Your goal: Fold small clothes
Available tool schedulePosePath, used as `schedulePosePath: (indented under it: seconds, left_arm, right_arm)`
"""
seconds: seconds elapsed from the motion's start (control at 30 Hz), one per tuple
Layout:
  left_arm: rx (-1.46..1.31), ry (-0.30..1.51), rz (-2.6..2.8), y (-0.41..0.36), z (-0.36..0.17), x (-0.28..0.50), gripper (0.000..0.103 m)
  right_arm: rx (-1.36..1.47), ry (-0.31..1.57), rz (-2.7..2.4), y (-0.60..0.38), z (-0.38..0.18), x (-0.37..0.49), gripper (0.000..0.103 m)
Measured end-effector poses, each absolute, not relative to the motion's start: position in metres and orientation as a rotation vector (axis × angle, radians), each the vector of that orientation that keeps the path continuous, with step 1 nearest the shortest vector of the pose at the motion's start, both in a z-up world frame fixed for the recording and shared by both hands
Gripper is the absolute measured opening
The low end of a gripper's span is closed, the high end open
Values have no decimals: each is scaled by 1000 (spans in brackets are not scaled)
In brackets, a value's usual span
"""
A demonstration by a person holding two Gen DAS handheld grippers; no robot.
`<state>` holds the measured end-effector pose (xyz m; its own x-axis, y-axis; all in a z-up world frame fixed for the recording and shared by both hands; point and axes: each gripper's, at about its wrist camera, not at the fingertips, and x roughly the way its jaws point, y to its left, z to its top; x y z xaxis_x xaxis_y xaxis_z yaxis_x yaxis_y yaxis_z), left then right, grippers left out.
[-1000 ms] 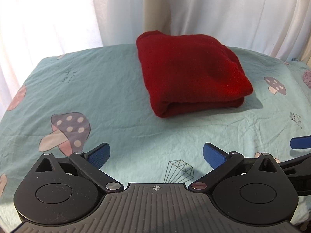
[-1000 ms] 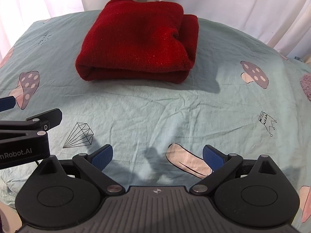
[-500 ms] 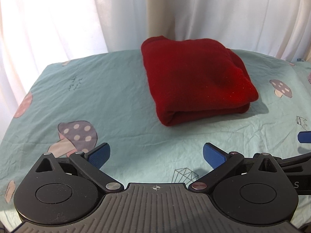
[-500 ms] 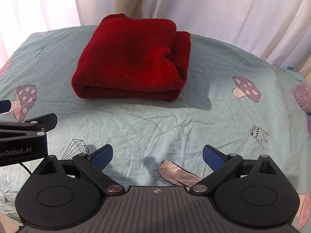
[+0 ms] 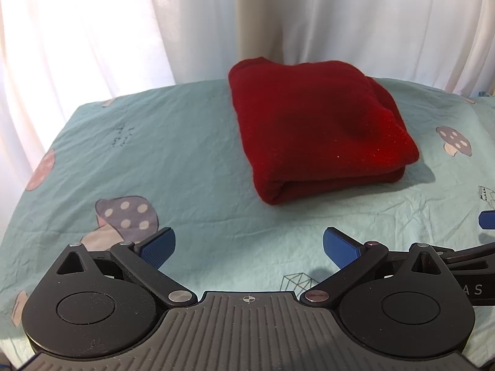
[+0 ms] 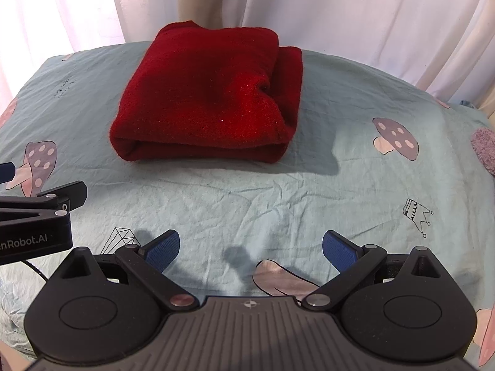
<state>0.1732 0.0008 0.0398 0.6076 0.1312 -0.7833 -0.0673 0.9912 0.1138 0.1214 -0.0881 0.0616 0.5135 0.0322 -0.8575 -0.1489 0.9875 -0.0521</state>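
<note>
A dark red garment (image 5: 315, 130) (image 6: 210, 95) lies folded into a thick rectangle near the far edge of the table, its rounded fold facing me. My left gripper (image 5: 249, 247) hovers open well short of it, nothing between its blue pads (image 5: 156, 247). My right gripper (image 6: 250, 250) is also open and empty, held back from the garment's near edge. Each gripper's side shows in the other's view: the right one at the left wrist view's right edge, the left one at the right wrist view's left edge.
A pale teal sheet (image 5: 185, 160) (image 6: 278, 191) printed with mushrooms, diamonds and crowns covers the table. White curtains (image 5: 92, 31) hang close behind its far edge. A fuzzy mauve cloth (image 6: 484, 148) pokes in at the far right.
Both grippers have drawn back and up from the folded garment, which now looks smaller and farther; more curtain shows. Both stay open. The garment has not moved.
</note>
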Motion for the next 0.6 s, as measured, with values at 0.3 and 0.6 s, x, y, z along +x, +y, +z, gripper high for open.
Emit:
schedulePosePath:
  seconds: [0.3, 0.6]
  left_arm:
    - [77, 916, 124, 3, 41, 174, 103]
    - [89, 945, 123, 0, 37, 176, 103]
  right_arm:
    - [-106, 1026, 90, -94, 61, 124, 99]
    - [-101, 1022, 85, -94, 62, 124, 99]
